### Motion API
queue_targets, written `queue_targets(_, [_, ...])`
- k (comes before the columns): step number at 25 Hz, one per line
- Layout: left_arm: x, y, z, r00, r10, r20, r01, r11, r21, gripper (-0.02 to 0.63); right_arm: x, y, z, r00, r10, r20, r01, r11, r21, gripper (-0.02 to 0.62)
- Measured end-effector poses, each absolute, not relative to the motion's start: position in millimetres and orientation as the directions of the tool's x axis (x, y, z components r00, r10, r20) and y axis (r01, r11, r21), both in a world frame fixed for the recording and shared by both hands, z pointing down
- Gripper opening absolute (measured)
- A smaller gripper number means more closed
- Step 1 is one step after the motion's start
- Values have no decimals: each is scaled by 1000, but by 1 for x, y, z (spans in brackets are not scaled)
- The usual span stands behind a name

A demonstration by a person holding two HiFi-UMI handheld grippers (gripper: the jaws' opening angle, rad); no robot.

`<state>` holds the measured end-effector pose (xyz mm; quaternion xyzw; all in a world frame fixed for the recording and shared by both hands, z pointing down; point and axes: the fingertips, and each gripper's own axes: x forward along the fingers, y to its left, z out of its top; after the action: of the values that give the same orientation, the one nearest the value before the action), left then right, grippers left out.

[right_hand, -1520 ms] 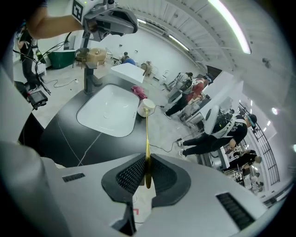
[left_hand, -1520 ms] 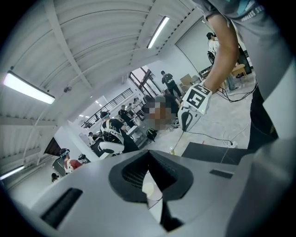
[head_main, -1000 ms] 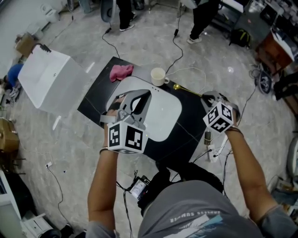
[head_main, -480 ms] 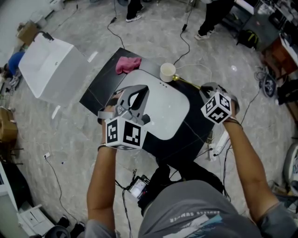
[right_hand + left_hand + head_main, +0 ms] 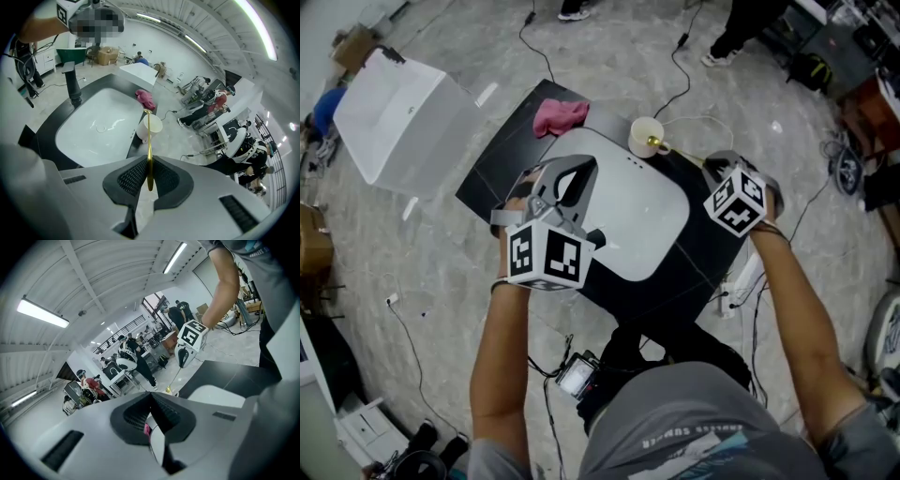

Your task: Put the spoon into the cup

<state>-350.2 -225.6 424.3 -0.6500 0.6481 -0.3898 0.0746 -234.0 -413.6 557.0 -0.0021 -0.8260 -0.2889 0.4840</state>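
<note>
In the last second I had carried the spoon (image 5: 149, 140) across from just beside the cup (image 5: 643, 137), and its bowl now sat at the cup's rim on the side facing me. In the right gripper view the tip lay over the mouth. It was not yet inside, so I judged the job nearly done: what remained was to tip the bowl down past the rim and let go.

My right hand-held gripper (image 5: 149, 176) was pinching the spoon's handle end between its ribbed black pads, with the shaft running straight out ahead. My left hand-held gripper (image 5: 574, 178) hung over the near-left part of the tray (image 5: 628, 220), jaws pressed together on nothing.

The spoon was thin, gold-coloured and shiny, apparently metal, with a slender stem that offered little to grip. The cup was white, smooth and round-walled, probably ceramic, standing upright on the matte black worktop (image 5: 502, 169) just beyond the tray's far edge. The tray was glossy white with rounded corners. A crumpled pink cloth (image 5: 560, 114), soft-looking, lay on the worktop's far-left corner, well apart from the cup.
</note>
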Motion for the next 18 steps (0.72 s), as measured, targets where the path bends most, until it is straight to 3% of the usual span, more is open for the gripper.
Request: queue_targets(18, [-362, -242, 451, -148, -883, 445, -802, -156, -577, 3, -258, -436, 588, -484, -265, 834, 323, 832, 452, 54])
